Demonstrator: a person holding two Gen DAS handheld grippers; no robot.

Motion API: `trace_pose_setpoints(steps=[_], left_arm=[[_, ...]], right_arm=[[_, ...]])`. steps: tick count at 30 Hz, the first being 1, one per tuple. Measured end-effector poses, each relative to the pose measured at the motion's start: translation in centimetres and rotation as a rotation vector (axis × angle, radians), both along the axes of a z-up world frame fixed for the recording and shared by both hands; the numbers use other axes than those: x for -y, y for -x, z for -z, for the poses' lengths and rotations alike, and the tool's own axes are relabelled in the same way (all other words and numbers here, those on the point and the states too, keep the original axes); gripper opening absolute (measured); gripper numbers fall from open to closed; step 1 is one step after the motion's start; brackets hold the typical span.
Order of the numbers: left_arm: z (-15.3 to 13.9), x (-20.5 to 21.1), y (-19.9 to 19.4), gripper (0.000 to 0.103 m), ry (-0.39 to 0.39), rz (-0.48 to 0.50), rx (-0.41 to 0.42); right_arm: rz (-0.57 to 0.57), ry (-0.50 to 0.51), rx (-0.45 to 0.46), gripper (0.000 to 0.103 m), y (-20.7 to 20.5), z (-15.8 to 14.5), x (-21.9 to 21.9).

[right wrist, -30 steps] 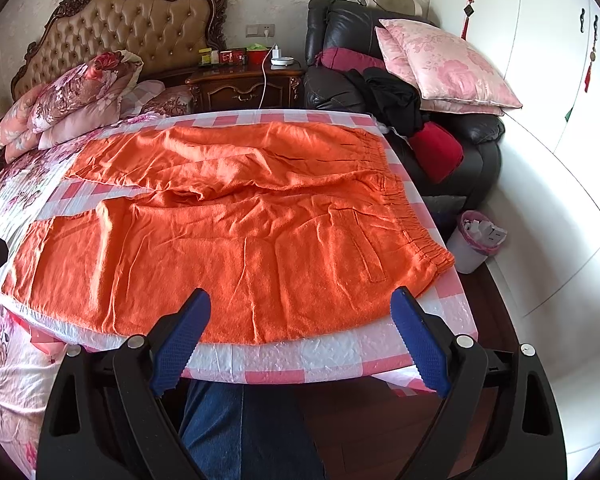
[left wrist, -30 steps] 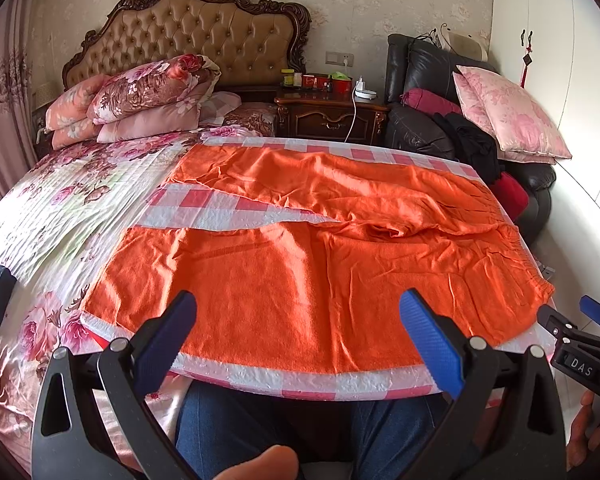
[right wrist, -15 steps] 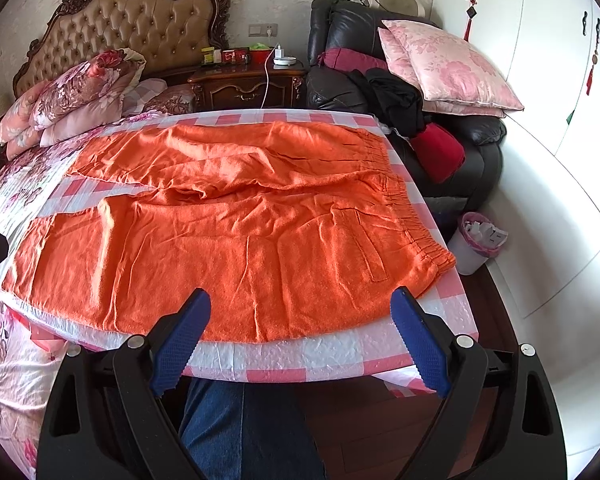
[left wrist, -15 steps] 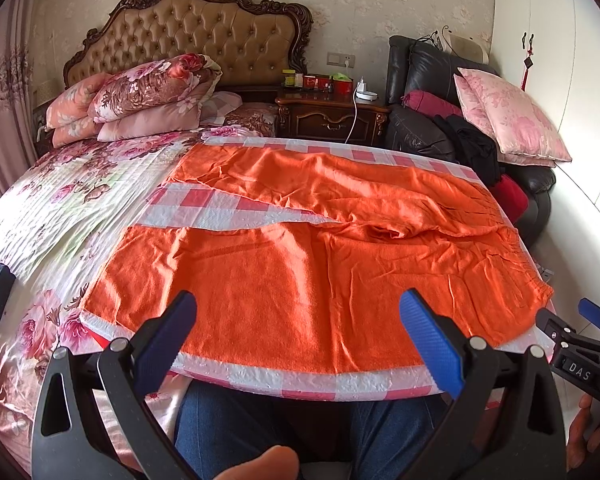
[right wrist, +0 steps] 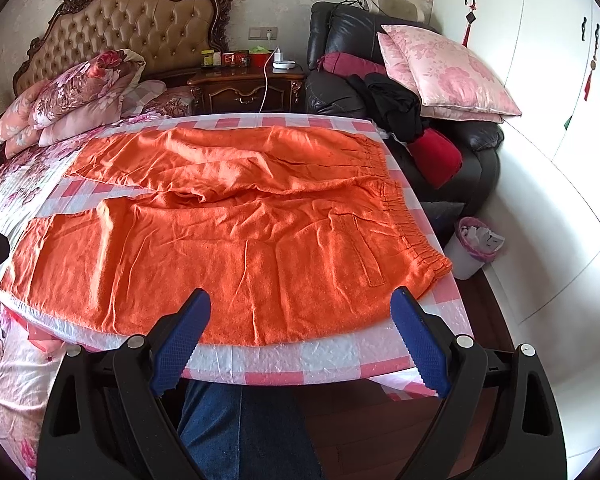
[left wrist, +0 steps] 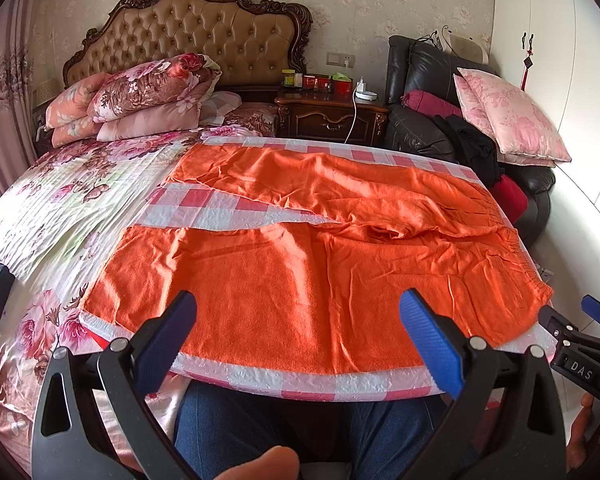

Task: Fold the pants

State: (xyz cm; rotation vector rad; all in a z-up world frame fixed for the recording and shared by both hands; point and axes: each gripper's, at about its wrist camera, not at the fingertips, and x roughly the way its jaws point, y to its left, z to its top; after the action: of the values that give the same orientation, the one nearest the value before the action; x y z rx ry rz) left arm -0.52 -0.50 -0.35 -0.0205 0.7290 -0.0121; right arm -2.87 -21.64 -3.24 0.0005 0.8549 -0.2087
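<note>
Both claws are spread wide with nothing between their blue pads. From the left wrist view, the left gripper (left wrist: 298, 340) hangs just off the near edge of the checked cloth (left wrist: 260, 378), above the person's jeans (left wrist: 260, 428). The orange pants (left wrist: 300, 264) lie flat on that cloth on the bed (left wrist: 60, 200), legs running left, elastic waistband to the right. Against the pictures from a second ago almost nothing has shifted: the pants lie the same and this claw has barely drifted, so I judge the fold has not yet begun. At the right edge the other tool shows a small plate reading "DAS" (left wrist: 577, 369).

From the right wrist view, the right gripper (right wrist: 300, 340) is likewise wide and empty, poised near the hem side of the nearer leg, close to the waistband (right wrist: 412, 236). No other writing is legible.
</note>
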Motion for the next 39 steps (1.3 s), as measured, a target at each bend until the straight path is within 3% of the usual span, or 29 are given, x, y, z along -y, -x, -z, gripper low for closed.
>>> trace_pose_setpoints(steps=[18, 24, 27, 30, 33, 35, 39], left_arm=[[1.3, -0.3, -0.4, 0.101, -0.002, -0.009, -0.027], [3.3, -0.3, -2.3, 0.101, 0.002, -0.014, -0.057], [4.4, -1.2, -3.4, 0.101, 0.071, -0.009, -0.045], [6.3, -1.7, -4.9, 0.101, 0.069, 0.029, -0.062], [8.4, -2.4, -6.2, 0.101, 0.059, 0.076, -0.104], [9.3, -3.3, -6.8, 0.101, 0.047, 0.086, -0.123], [10.8, -6.1, -7.9, 0.101, 0.11, 0.051, -0.192]], right_arm=[[0.014, 0.135, 0.029, 0.088, -0.8, 0.0, -1.9], [0.02, 0.092, -0.002, 0.088, -2.5, 1.7, -1.3], [0.001, 0.022, -0.057, 0.088, -4.5, 3.0, -0.1], [-0.054, -0.097, -0.123, 0.088, -8.0, 4.5, 2.3], [-0.062, -0.134, -0.175, 0.088, -13.3, 5.0, 5.9], [-0.02, -0.125, -0.184, 0.088, -17.3, 4.6, 8.9], [-0.004, -0.064, -0.236, 0.088, -27.1, 4.2, 13.3]])
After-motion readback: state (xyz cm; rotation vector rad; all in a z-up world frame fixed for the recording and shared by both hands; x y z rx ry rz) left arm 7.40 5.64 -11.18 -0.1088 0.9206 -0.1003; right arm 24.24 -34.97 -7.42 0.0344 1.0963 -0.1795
